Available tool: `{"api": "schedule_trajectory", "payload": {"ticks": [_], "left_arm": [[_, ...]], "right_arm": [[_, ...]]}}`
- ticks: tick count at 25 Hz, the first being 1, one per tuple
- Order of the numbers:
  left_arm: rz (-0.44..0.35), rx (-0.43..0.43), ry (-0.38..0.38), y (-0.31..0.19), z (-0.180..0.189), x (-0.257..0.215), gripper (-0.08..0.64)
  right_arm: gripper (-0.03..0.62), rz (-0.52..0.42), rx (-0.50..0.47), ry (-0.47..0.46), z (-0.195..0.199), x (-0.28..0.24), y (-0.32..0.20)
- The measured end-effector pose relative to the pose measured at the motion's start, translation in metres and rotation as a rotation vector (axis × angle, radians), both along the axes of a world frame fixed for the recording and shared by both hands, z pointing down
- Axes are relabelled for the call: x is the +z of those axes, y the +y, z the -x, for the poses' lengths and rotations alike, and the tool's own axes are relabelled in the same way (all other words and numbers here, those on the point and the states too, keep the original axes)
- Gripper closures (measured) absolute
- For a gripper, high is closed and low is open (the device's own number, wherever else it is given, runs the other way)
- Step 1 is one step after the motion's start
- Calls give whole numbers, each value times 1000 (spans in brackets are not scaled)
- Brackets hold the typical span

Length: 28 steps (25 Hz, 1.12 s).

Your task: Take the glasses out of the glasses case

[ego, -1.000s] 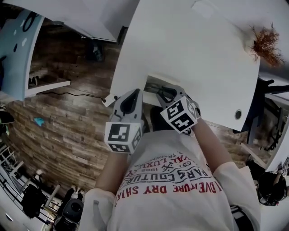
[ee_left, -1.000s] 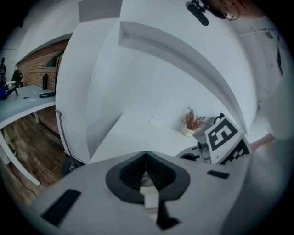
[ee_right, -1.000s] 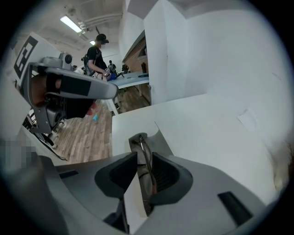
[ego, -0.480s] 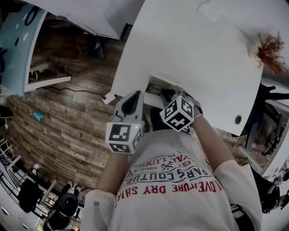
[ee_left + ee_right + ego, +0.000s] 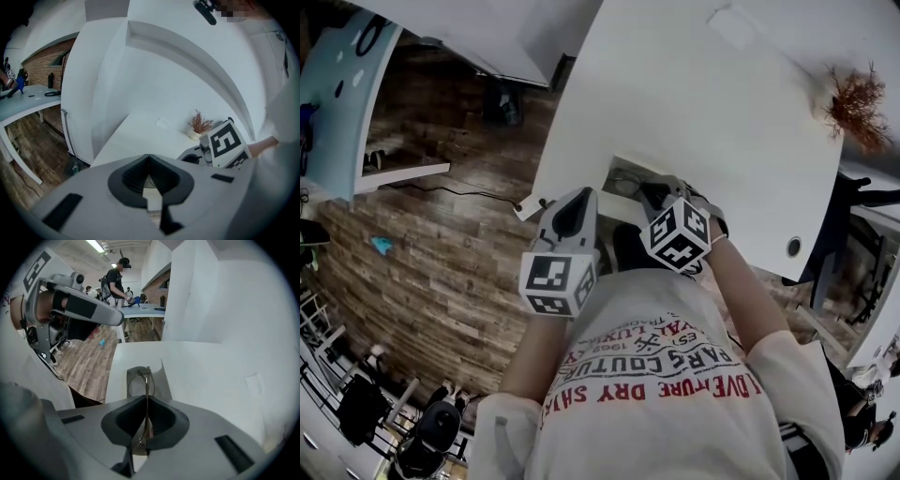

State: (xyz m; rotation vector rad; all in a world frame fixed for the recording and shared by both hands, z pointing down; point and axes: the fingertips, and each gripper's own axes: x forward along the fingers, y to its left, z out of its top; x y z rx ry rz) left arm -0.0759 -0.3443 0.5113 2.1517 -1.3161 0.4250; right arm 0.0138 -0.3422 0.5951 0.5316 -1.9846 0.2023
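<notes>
Thin wire-framed glasses (image 5: 143, 380) stand edge-on between the jaws of my right gripper (image 5: 147, 401), which is shut on them. Their front rim pokes out ahead, over a pale glasses case (image 5: 159, 378) lying open on the white table (image 5: 211, 362). In the head view the right gripper (image 5: 661, 199) is at the table's near edge, and the case is mostly hidden behind it. My left gripper (image 5: 570, 214) is held beside it on the left, at the table's corner. Its jaws (image 5: 149, 161) are shut, and I see nothing held in them.
A dried plant in a small pot (image 5: 853, 94) stands at the far right of the table (image 5: 694, 103). A flat white card (image 5: 731, 19) lies near the far edge. Wooden floor (image 5: 441, 253) lies to the left. A person (image 5: 116, 280) stands at a distant table.
The right gripper has shifted slightly to the right at the table's edge. The left gripper has hardly moved.
</notes>
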Motion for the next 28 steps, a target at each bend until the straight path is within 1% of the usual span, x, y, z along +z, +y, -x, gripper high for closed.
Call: {"api": "schedule_trajectory", "payload": {"ticks": [3, 7, 10, 13, 15, 19, 21, 25, 28], "left_arm": [[-9, 2, 6, 0, -1, -4, 552], [-23, -1, 24, -2, -2, -12, 552], [-56, 11, 29, -3, -4, -25, 552], [-99, 19, 37, -7, -5, -42, 552], [-133, 29, 37, -11, -5, -55, 552], [-232, 65, 38, -24, -5, -88, 552], [-263, 74, 48, -22, -6, -104, 552], [-338, 113, 45, -28, -14, -129, 552], [-368, 138, 41, -28, -22, -142, 552]], "right_arm": [[568, -48, 14, -18, -1, -15, -5], [568, -132, 44, -70, 2, -46, -13], [568, -188, 65, -102, 5, -67, -16], [568, -230, 113, -132, 5, -82, -19], [567, -260, 158, -157, 5, -93, -23], [568, -349, 265, -223, 4, -126, -35], [567, -380, 324, -263, 2, -143, -33], [568, -447, 463, -383, -10, -178, -36], [567, -481, 574, -458, -28, -198, -36]]}}
